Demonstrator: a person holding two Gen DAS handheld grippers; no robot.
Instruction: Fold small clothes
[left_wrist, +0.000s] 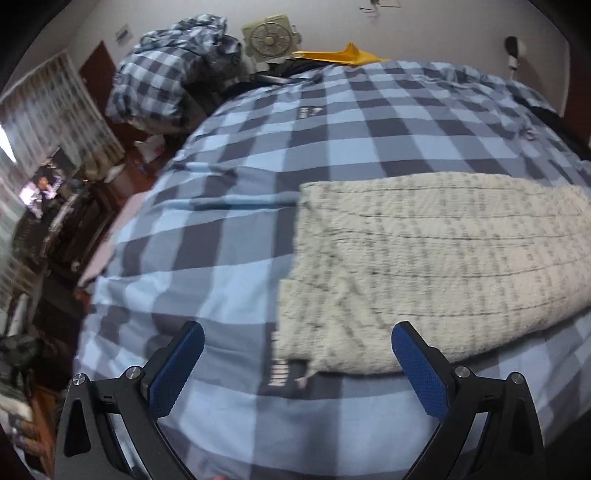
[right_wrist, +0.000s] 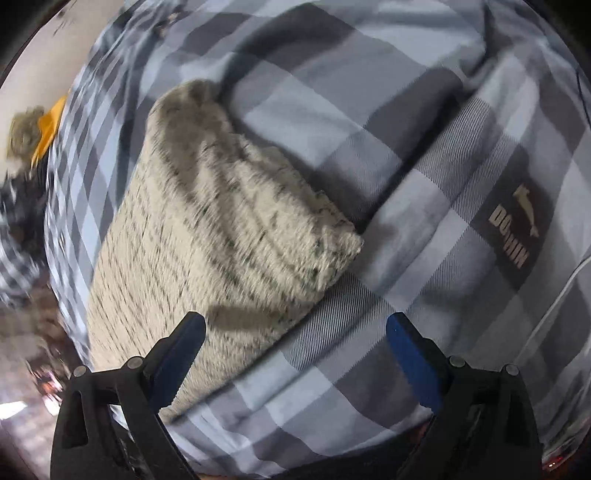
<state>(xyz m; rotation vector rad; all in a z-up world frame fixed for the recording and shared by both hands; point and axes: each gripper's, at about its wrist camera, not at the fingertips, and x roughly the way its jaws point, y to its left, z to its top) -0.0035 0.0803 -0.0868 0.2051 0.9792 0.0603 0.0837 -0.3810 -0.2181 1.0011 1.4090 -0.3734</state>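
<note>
Jaws on both grippers stand wide apart, nothing held. Left gripper (left_wrist: 297, 345) hovers just above the near left corner of the cream knit garment (left_wrist: 436, 266). Right gripper (right_wrist: 295, 338) hangs over its near right edge, tilted. Garment lies flat on the checked bed cover (left_wrist: 229, 236), apparently already folded into a long band; judged partway, further folds likely left.

Knit garment (left_wrist: 436, 266) on bedspread (left_wrist: 221, 258)

Right gripper (right_wrist: 295, 334) gapes above cream garment (right_wrist: 207, 236).
</note>
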